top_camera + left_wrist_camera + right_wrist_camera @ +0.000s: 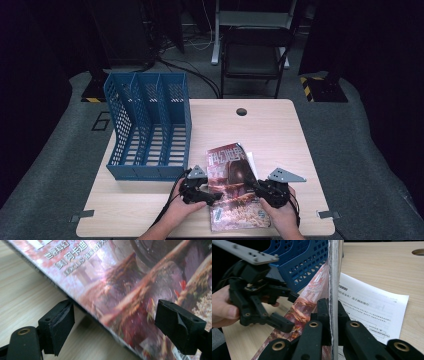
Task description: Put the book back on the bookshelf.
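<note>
Clamped on the near edge of the magazine, the right gripper has its two jaws pressed flat against either side of the thin block of pages, which rises straight up from between them in its own view. Beyond and to the left of that grip, the left gripper has its jaws spread wide, one under the magazine's left edge and one above the cover, pads clear of it; no earlier frame tells more. In the left gripper view the glossy cover slopes across the gap, lifted off the wooden table. A printed sheet lies flat on the table just right of the clamped edge. Farther off, past the left gripper, stands the blue file rack. The step in hand looks like raising the magazine for filing. Next, the right grip likely has to stand it upright and carry it toward a rack slot while the left jaws steady or clear away.
</note>
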{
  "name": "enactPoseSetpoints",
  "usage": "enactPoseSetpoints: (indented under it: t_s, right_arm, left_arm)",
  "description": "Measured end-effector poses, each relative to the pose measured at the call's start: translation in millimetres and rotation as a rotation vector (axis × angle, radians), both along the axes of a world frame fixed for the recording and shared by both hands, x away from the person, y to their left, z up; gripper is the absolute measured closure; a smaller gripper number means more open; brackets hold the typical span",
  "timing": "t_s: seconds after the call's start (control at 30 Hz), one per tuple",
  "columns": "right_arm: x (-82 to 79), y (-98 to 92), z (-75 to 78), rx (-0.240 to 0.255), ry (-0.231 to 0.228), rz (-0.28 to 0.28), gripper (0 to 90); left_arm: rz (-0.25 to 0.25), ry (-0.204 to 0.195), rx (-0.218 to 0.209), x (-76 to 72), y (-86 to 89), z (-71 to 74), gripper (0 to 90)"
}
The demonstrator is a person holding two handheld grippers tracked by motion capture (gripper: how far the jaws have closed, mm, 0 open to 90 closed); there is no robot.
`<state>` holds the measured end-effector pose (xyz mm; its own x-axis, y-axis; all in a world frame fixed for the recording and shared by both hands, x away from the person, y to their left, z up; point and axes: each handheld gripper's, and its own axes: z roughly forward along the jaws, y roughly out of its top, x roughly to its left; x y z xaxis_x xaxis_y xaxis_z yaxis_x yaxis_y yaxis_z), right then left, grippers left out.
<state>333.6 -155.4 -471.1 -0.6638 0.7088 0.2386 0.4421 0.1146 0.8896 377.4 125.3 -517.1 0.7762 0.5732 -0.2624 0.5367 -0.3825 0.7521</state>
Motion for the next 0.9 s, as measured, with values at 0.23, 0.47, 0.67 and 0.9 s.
enactPoseSetpoints:
  t_s: [0.23,0.47,0.67,0.9]
  right_arm:
    - [-3.9,-0.7,1.6,-0.001,-0.008,-0.004,87.7]
    - [-5.7,-2.7,2.2,0.008,-0.009,-0.006,87.7]
    - [-3.7,-2.7,0.0,0.014,-0.002,0.001,87.7]
    - [-2.8,-4.7,-1.2,0.029,0.011,-0.004,87.6]
  left_arm:
    - [-0.009,0.052,-0.07,13.3,-9.0,-2.5,15.8]
    - [-0.034,0.09,-0.089,17.0,-13.5,-5.5,15.3]
    - [-0.023,0.093,-0.08,16.3,-11.4,-3.3,19.7]
    - [0.008,0.066,-0.097,14.5,-6.3,3.3,30.6]
